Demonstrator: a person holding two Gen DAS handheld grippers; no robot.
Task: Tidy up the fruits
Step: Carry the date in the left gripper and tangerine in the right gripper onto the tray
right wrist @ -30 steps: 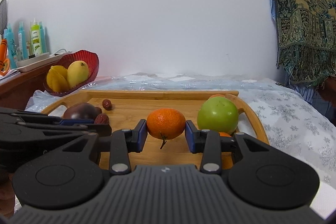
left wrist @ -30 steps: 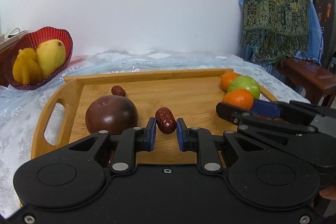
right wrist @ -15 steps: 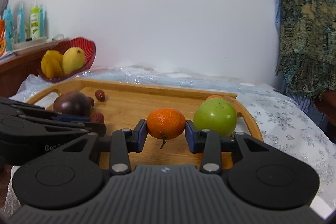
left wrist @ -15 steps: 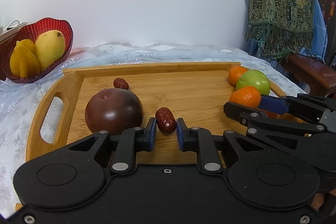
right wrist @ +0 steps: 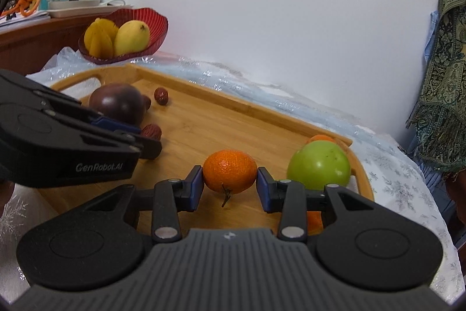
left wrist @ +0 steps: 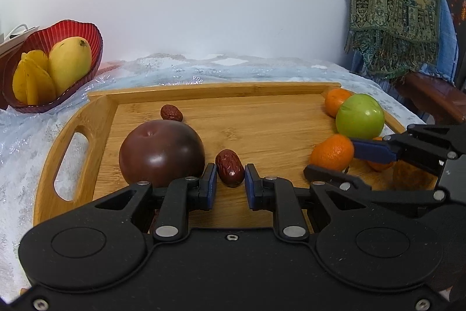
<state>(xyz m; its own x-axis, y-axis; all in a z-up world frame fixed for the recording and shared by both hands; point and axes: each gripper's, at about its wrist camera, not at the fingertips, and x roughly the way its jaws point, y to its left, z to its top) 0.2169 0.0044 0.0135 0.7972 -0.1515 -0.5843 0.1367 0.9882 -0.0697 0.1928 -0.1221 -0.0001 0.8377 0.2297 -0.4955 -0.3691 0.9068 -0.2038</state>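
So the wooden tray [left wrist: 221, 133] is taken up by two loose groups. On the left side a dark plum [left wrist: 161, 152] is parked with one date [left wrist: 171, 112] just behind it, and a second date [left wrist: 230, 171] just to its right. On the right side a green apple [right wrist: 319, 165] is flanked by oranges: one [left wrist: 335, 101] tucked in the far corner, another partly hidden behind the right gripper's fingers. A red bowl [left wrist: 93, 32] with a mango and starfruit is set off the tray, well apart.

Sorting looks roughly half done, as a guess: like is mostly sitting with like, but two pieces are in the middle of being handled. Where they're meant to end up can't be told.

The left gripper [left wrist: 230, 185] is spread around the nearer date, with a slight gap seen on each side, so nothing is really pinched yet. The date's long axis runs mostly away from the camera, tilted a bit left at the far end.

An orange [right wrist: 230, 171] is squeezed by the right gripper [right wrist: 229, 185], pads touching both sides, stem pointed down.
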